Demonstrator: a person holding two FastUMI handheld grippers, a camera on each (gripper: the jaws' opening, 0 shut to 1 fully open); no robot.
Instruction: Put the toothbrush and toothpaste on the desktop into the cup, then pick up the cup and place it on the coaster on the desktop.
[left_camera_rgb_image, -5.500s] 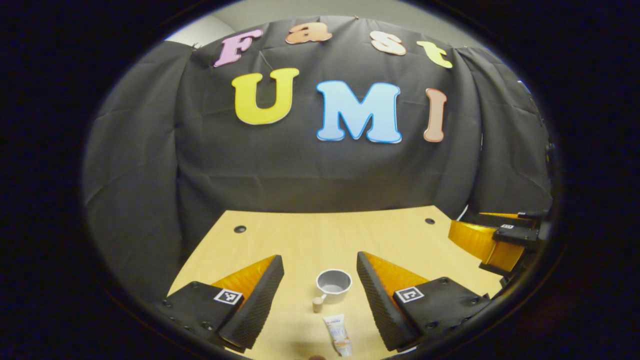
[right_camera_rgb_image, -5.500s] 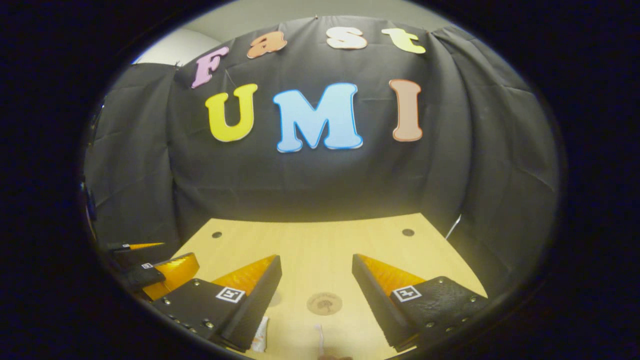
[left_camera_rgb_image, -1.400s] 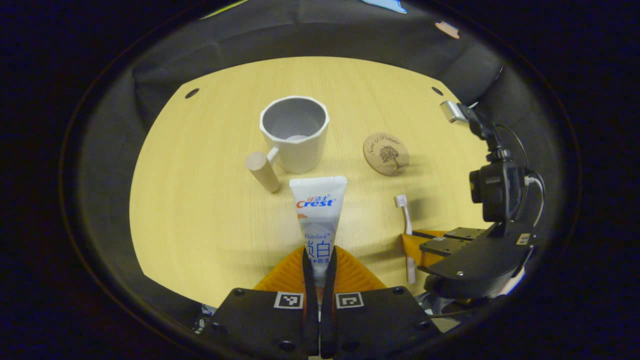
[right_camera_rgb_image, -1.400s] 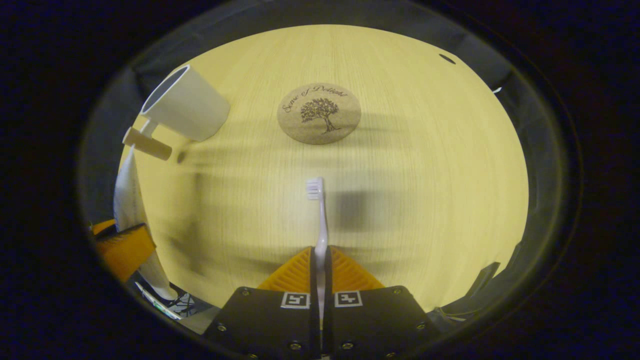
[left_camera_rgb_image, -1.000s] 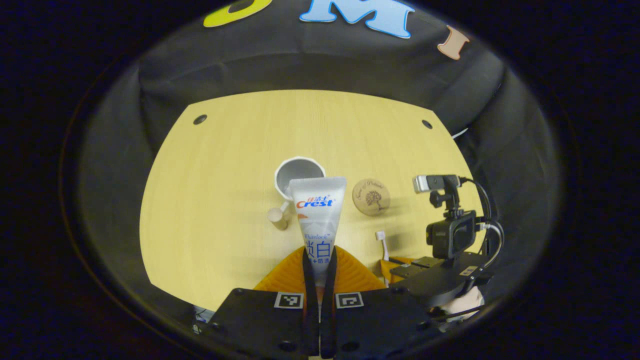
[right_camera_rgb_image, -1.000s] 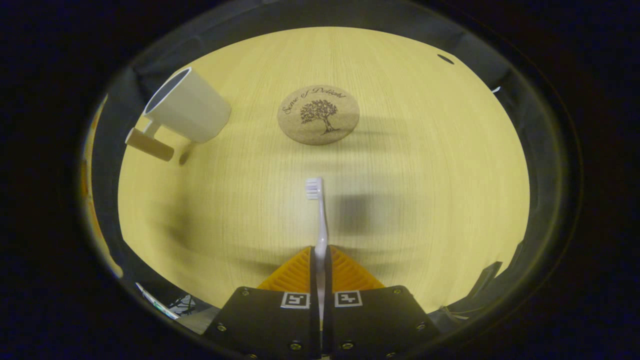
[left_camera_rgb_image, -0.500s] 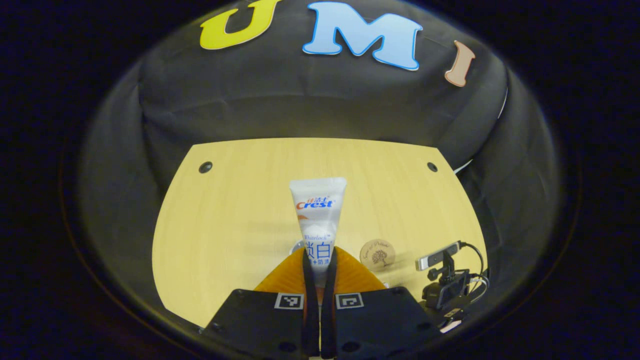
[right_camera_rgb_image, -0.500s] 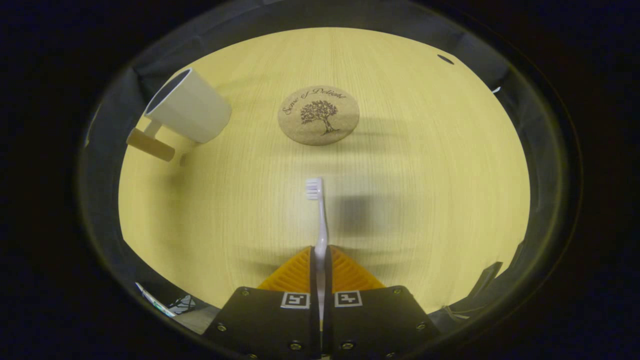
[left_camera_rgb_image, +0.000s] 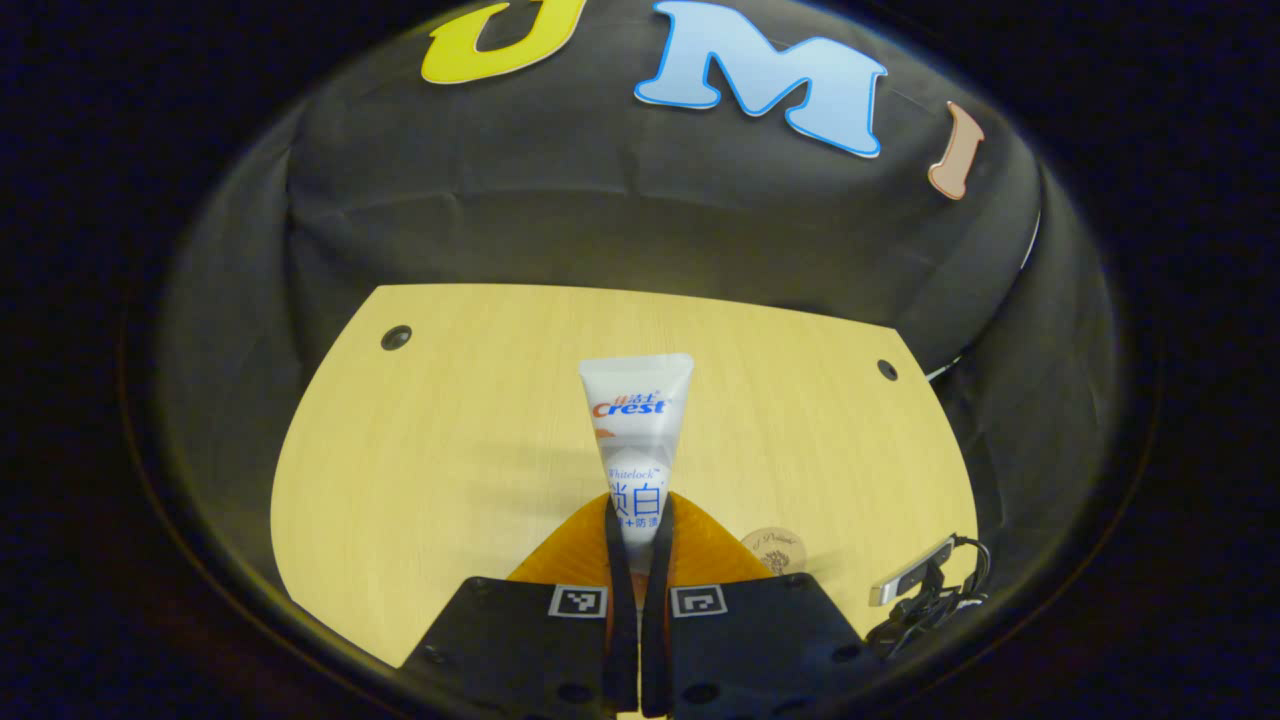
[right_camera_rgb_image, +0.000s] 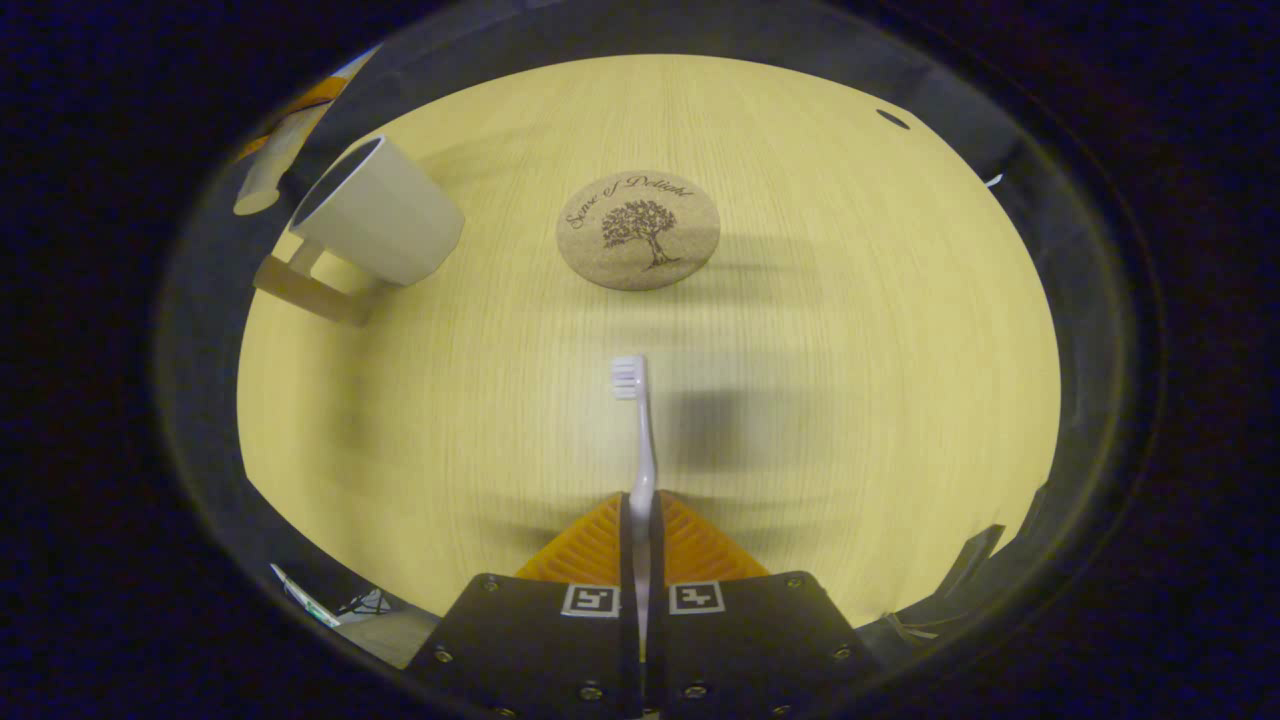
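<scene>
Looking at progress so far: both items are picked up, neither is in the cup yet.

The left gripper (left_camera_rgb_image: 638, 520) has its two fingers pinched tight on the toothpaste (left_camera_rgb_image: 634, 440), which sticks out straight ahead toward 12 o'clock in the left gripper view, crimped flat end farthest out. It's held up above the desktop (left_camera_rgb_image: 450, 430). The coaster (left_camera_rgb_image: 775, 549) peeks out at about 4 o'clock of that gripper.

The right gripper (right_camera_rgb_image: 640, 520) is clamped on the toothbrush (right_camera_rgb_image: 638, 430) handle, bristle head pointing to 12 o'clock, hanging over bare table. In the right gripper view the coaster (right_camera_rgb_image: 638, 230) sits further out at 12 o'clock, and the cup (right_camera_rgb_image: 375, 212) stands at roughly 10 o'clock, well apart from the coaster, wooden handle toward the near side. From this angle I can't really see inside the cup.

So I'd call it maybe a third done. What's left: drop toothpaste in, drop toothbrush in, then grab the cup and set it on the coaster.
</scene>
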